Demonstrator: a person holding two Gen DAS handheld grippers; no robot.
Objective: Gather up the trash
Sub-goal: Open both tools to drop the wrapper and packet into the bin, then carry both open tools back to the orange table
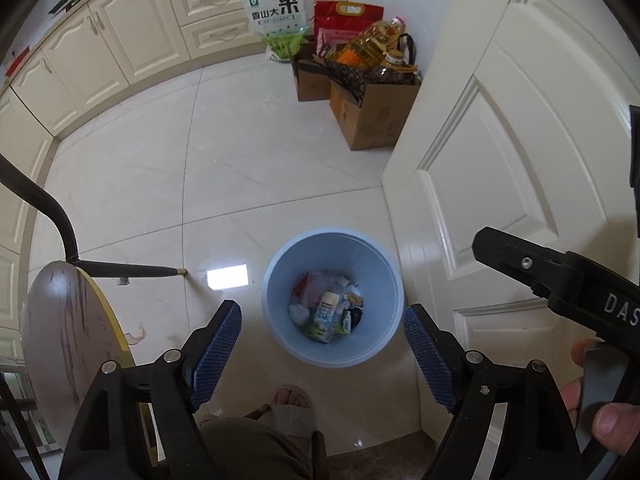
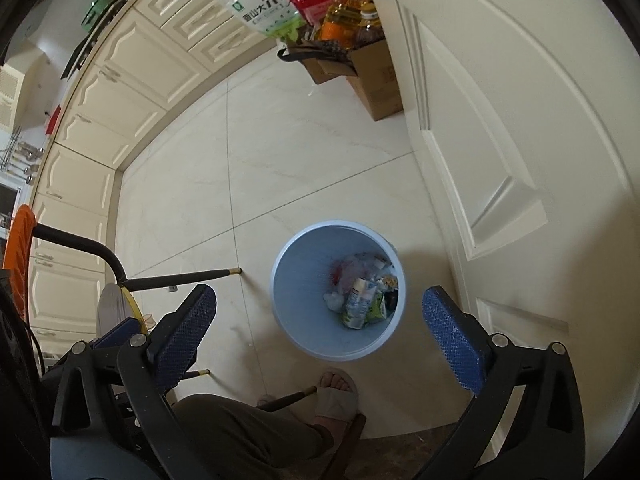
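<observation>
Both jaws are gaping empty over the blue bin [image 1: 280, 280] at frame centre; left gripper [image 1: 322, 344] and right gripper [image 2: 320, 320] are risking a collision.

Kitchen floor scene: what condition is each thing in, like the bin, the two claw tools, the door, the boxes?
Blue bin: upright, uncovered, wrappers in the bottom.
Left gripper: open, empty, above the bin.
Right gripper: open, empty.
Door: swung open.
Cardboard boxes: open, stuffed with groceries.
Rice bag: standing, sealed.
</observation>
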